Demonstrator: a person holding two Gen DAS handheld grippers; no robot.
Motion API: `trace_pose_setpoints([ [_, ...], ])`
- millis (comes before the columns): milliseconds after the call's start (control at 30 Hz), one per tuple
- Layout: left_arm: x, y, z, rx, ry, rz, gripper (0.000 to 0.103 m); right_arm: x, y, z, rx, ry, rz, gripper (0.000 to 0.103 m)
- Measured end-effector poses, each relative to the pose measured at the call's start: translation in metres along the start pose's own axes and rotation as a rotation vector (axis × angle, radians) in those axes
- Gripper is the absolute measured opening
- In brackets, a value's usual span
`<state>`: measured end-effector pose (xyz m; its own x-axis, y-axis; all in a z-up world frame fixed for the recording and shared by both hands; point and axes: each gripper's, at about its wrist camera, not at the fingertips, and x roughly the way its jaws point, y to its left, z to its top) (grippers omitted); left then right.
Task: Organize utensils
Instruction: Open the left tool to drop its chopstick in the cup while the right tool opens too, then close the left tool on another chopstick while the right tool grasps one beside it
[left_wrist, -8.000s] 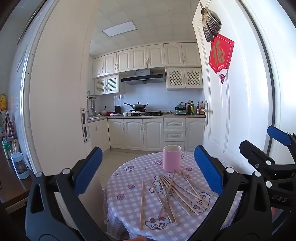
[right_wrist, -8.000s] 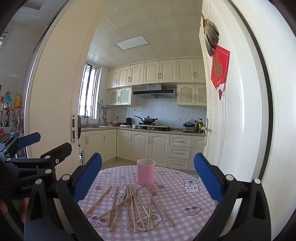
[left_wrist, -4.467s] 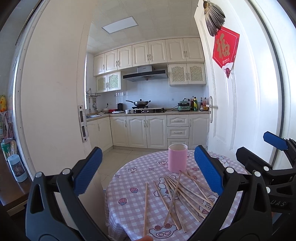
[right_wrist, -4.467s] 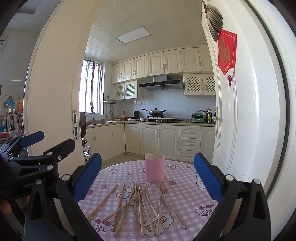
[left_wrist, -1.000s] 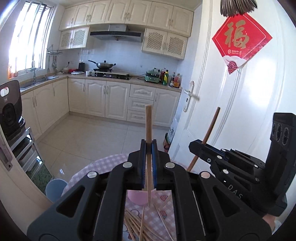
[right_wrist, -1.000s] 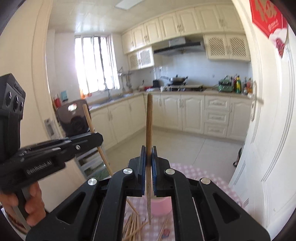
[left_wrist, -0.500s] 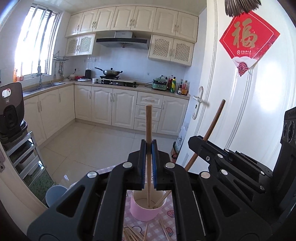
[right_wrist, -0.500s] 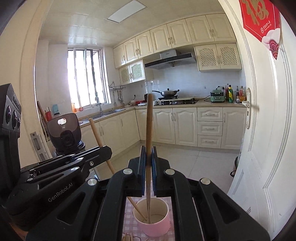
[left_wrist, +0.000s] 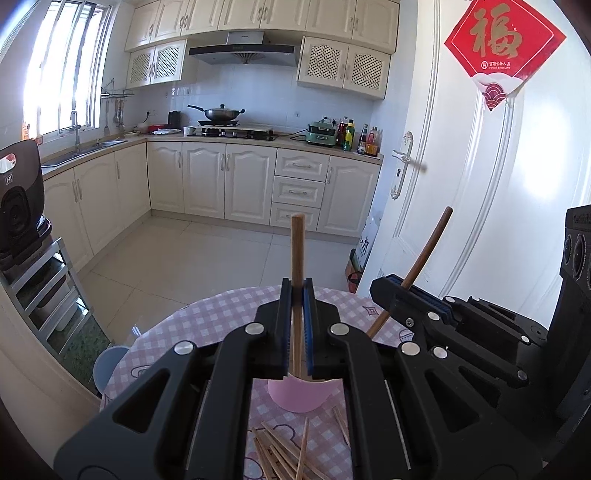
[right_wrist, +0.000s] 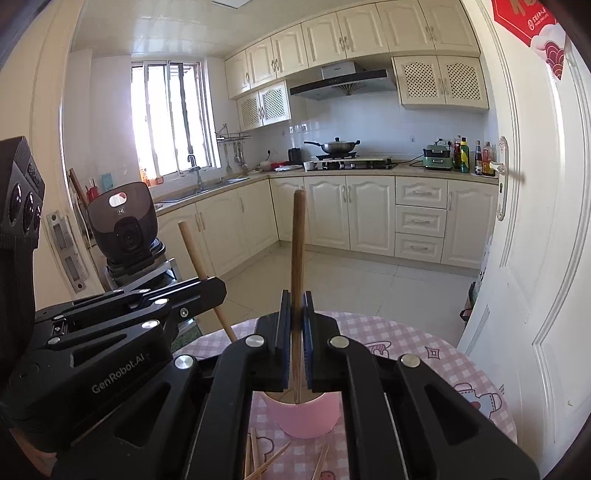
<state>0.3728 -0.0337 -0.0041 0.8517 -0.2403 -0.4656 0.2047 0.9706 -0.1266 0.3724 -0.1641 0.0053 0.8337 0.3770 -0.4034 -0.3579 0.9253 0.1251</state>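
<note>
My left gripper (left_wrist: 297, 295) is shut on a pale wooden chopstick (left_wrist: 296, 251) held upright over the pink cup (left_wrist: 300, 397). The cup's rim is hidden behind the jaws. My right gripper (right_wrist: 295, 301) is shut on a darker chopstick (right_wrist: 297, 243), whose lower end reaches inside the pink cup (right_wrist: 306, 419). Each view shows the other gripper: the right gripper (left_wrist: 400, 291) with its slanted chopstick (left_wrist: 430, 245), and the left gripper (right_wrist: 212, 286) with its chopstick (right_wrist: 195, 253). Several loose chopsticks (left_wrist: 284, 452) lie on the checked tablecloth (left_wrist: 207, 317) in front of the cup.
A white door (left_wrist: 480, 221) stands close on the right of the round table. A blue stool (left_wrist: 107, 363) sits by the table's left edge. A black appliance (right_wrist: 123, 218) on a metal rack stands further left. Kitchen cabinets (left_wrist: 207, 181) line the far wall.
Both grippers, open over the table seconds ago, now each grip a chopstick. Over the last second both sank toward the pink cup, which has slid under the jaws.
</note>
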Motion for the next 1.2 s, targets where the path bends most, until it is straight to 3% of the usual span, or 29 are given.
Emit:
trace_pose_setpoints([
  [367,-0.002,0.005,-0.010,0.013,0.056,0.003,0.007,0.001,0.004,-0.010,0.021,0.050,0.003,0.006],
  [433,-0.005,0.007,-0.011,0.009,0.064,0.006,0.011,-0.001,0.002,-0.010,0.028,0.055,0.008,0.009],
  [467,-0.007,0.008,-0.012,0.007,0.067,0.008,0.023,-0.003,0.002,-0.010,0.032,0.058,0.013,0.010],
  [500,-0.009,0.009,-0.013,0.007,0.063,0.013,0.045,-0.005,0.002,-0.011,0.033,0.059,0.012,0.013],
  [533,-0.014,0.010,-0.014,0.007,0.048,0.024,0.056,-0.007,0.002,-0.011,0.033,0.058,0.008,0.016],
  [567,-0.019,0.011,-0.015,0.006,0.028,0.037,0.061,-0.010,0.002,-0.012,0.035,0.056,0.008,0.018],
  [733,-0.036,0.011,-0.020,0.029,0.019,0.055,0.061,-0.021,0.004,-0.016,0.041,0.051,0.020,0.031],
  [900,-0.051,0.013,-0.029,0.053,0.016,0.075,0.073,-0.034,0.004,-0.022,0.048,0.054,0.024,0.039],
  [1200,-0.054,0.023,-0.056,0.050,0.111,0.071,0.074,-0.046,0.000,-0.039,0.062,0.095,0.021,0.041],
])
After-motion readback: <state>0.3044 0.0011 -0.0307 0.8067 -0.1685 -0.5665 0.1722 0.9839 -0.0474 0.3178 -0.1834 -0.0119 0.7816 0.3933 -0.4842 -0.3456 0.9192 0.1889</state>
